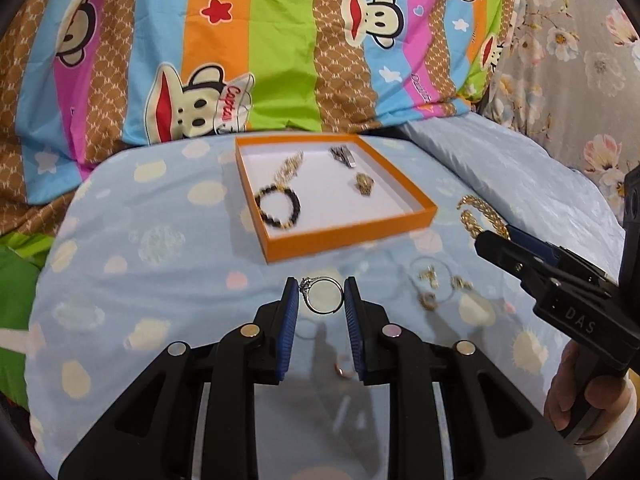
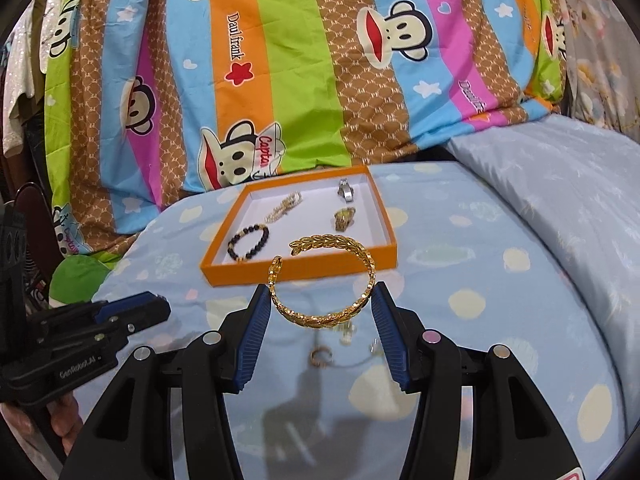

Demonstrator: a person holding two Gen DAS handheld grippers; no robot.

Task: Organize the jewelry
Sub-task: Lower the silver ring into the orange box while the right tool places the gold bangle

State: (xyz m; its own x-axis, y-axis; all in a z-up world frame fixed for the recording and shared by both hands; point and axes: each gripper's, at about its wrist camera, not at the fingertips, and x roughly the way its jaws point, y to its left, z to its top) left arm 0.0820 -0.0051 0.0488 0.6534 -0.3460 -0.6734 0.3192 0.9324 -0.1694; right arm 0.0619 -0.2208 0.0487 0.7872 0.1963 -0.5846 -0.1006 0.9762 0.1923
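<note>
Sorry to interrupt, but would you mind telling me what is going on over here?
A person is sorting jewelry on a bed into an orange tray, with a handheld gripper in each hand. The left gripper grips a silver ring, and the right gripper holds a gold leaf-pattern bangle; both are in front of the tray. A black bead bracelet, a gold chain and two more pieces already lie inside. Small earrings are on the blue sheet.

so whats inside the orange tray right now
Inside the orange tray: a black bead bracelet, a pale gold chain, a silver clasp piece and a small gold piece. The held gold cuff covers part of its front edge.
</note>
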